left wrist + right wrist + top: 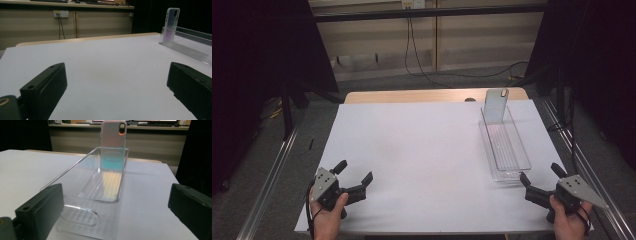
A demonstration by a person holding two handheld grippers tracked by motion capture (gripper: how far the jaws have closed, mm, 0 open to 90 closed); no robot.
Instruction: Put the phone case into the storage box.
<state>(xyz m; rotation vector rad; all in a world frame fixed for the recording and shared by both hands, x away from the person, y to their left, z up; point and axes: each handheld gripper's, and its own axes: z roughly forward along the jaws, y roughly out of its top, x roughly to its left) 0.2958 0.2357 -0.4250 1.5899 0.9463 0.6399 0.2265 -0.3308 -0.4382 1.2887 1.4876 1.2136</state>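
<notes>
Phone case (496, 105) upright at far end of clear tray (504, 145), leaning on tray's end wall, camera cutout up. Tray on white surface (412, 150), lengthwise away from the person. Right claw (539, 181) just off tray's near end, aimed along tray at the case; jaws wide apart, nothing held. Same seen in right gripper view: tray (82, 192) between the jaws' line of sight, case (113, 145) standing at its back. Left claw (354, 177) well apart from tray, down on the opposite near side; also spread wide, empty. From left gripper view, case (171, 23) and tray (190, 48) far off to one side.

Judged step: pre-approach, nothing contacted yet. Next move likely needs right claw carried forward over tray, lined up across case's thin edges, then closed. Risk: case tipping flat if nudged; tray sliding unless braced by left claw.
</notes>
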